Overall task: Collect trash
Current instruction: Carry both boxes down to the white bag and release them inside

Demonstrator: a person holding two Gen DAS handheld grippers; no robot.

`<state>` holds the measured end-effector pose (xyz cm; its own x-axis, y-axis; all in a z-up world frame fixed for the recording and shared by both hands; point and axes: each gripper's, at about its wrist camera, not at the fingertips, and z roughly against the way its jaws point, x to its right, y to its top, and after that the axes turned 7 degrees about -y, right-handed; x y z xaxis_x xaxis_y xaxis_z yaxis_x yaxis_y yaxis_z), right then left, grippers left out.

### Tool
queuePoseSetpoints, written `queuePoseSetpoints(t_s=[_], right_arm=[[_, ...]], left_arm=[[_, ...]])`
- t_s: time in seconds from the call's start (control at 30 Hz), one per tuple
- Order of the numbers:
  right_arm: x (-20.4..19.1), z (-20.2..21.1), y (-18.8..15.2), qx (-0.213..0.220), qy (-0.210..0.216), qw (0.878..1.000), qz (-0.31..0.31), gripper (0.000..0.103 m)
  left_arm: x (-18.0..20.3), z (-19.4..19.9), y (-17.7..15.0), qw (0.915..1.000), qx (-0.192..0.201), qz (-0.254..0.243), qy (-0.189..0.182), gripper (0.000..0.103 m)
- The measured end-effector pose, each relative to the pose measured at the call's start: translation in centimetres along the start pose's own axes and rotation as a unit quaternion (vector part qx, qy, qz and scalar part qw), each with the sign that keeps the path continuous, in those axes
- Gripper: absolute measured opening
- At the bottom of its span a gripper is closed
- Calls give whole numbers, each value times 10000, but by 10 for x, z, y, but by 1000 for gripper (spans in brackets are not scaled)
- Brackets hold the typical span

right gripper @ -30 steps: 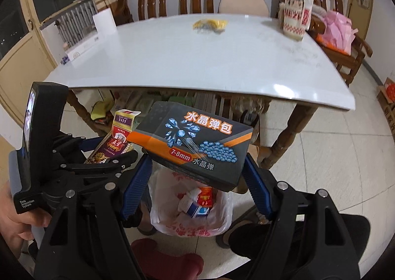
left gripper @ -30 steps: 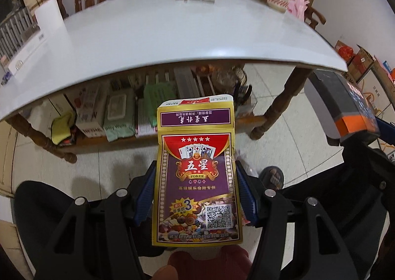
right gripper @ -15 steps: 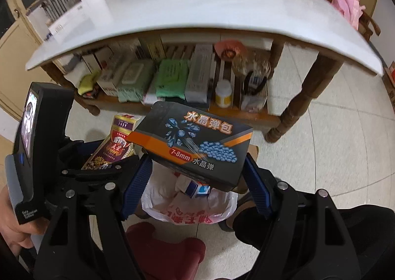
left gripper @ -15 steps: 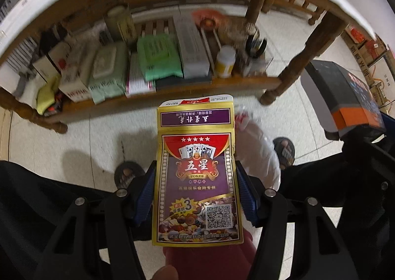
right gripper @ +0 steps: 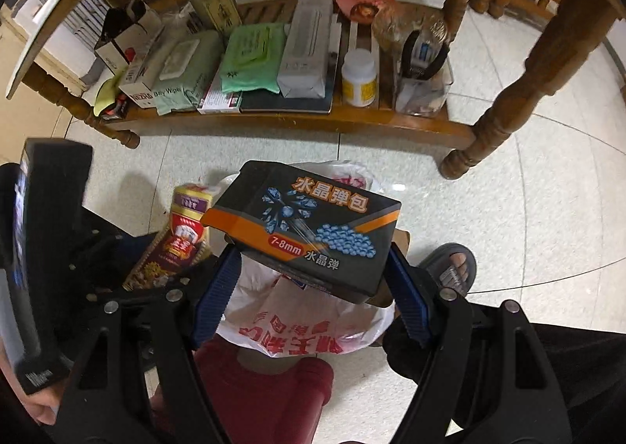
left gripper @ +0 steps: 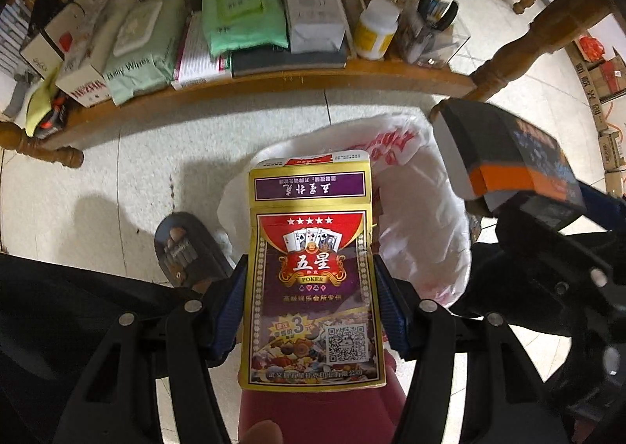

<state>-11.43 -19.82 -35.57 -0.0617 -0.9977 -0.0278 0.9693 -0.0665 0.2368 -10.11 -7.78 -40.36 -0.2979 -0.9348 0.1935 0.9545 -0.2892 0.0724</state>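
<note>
While both hands hang over the white bag [right gripper: 305, 330] on the floor | left gripper [left gripper: 309, 311] fingers clamped on card box [left gripper: 311, 279] | right gripper [right gripper: 313, 287] fingers clamped on black box [right gripper: 309, 232] | centre each box above the bag's mouth, release one at a time.

Pale speckled floor tiles [right gripper: 528, 209] with thin dark grout lines are filling the lower room, glare lying on them toward three o'clock. A low wooden shelf [right gripper: 297, 123] is stretching across twelve o'clock under the tabletop, whose white edge [right gripper: 23, 53] is curving in at ten o'clock. Turned wooden legs [right gripper: 504, 115] are standing at two o'clock and at nine o'clock. In the left view, cardboard cartons [left gripper: 602, 76] are stacking up at three o'clock.
</note>
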Motion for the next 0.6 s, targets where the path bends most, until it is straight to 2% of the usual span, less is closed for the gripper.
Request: queuePoseSetpoints(t_s=[0.2, 0.4, 0.6], right_arm=[[-9, -25, 6, -239, -34, 9997, 68, 72], [-9, -55, 12, -542, -81, 9985, 1, 72], [-11, -79, 10, -789, -186, 9967, 55, 72]], left_arm=[[-6, -33, -2, 9991, -403, 148, 2, 58], [-14, -59, -3, 9976, -601, 335, 21, 58], [-21, -75, -7, 9960, -741, 484, -153, 59]])
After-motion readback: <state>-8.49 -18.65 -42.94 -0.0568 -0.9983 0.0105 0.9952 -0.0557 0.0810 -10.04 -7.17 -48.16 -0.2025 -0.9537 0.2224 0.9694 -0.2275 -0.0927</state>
